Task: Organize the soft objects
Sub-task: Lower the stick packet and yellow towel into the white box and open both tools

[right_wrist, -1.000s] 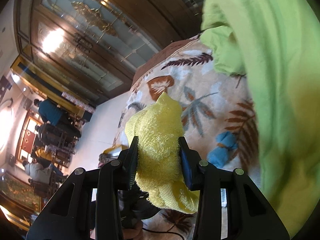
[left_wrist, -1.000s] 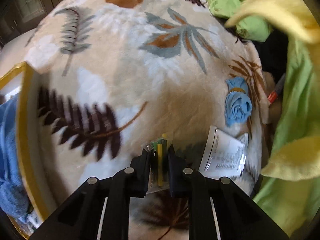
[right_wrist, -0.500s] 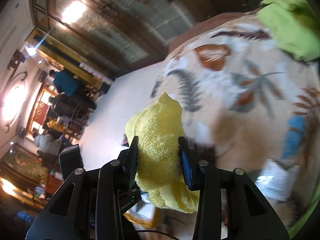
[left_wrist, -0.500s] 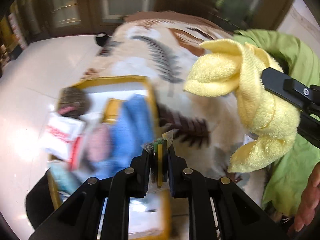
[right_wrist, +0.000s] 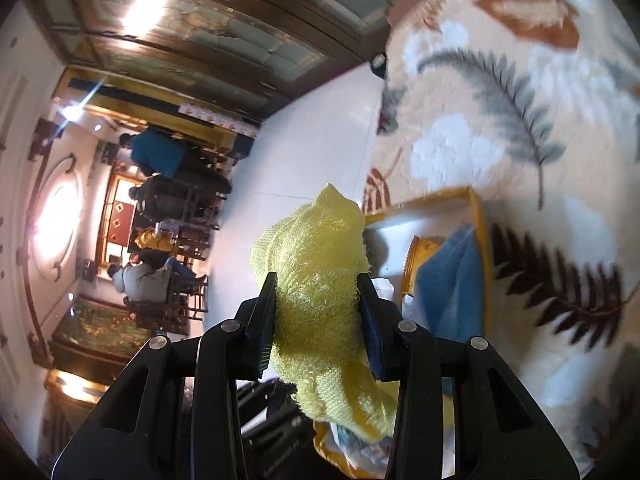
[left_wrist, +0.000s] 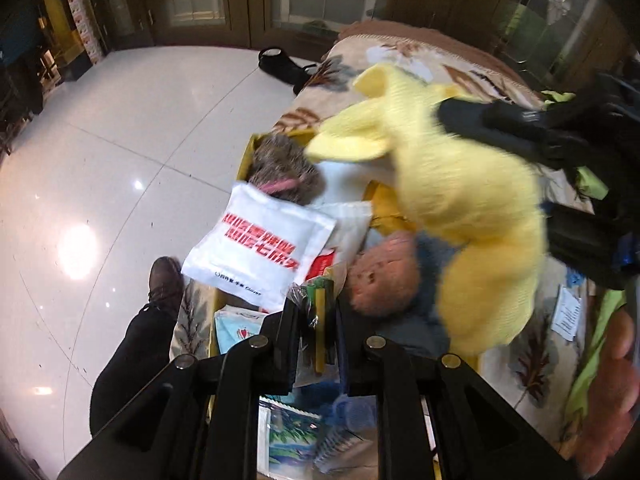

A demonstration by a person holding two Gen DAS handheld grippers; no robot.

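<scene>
1. R gripper (right_wrist: 318,300): jaws clenched on yellow towel (right_wrist: 316,272), mid-frame in R view, hanging above the yellow-rimmed box (right_wrist: 482,240).
2. L gripper (left_wrist: 316,312): jaws clenched on small clear packet (left_wrist: 318,300) w/ yellow strip, lower centre, over the same box (left_wrist: 244,160).
3. Step, as judged: carrying both items to the box. Next: lower each over a free spot, release.
4. Vs 1.0 s ago: L view then showed mostly the leaf blanket (right_wrist: 520,100), box at left edge; now box contents w/ blue cloth (right_wrist: 452,280) fill centre.
</scene>
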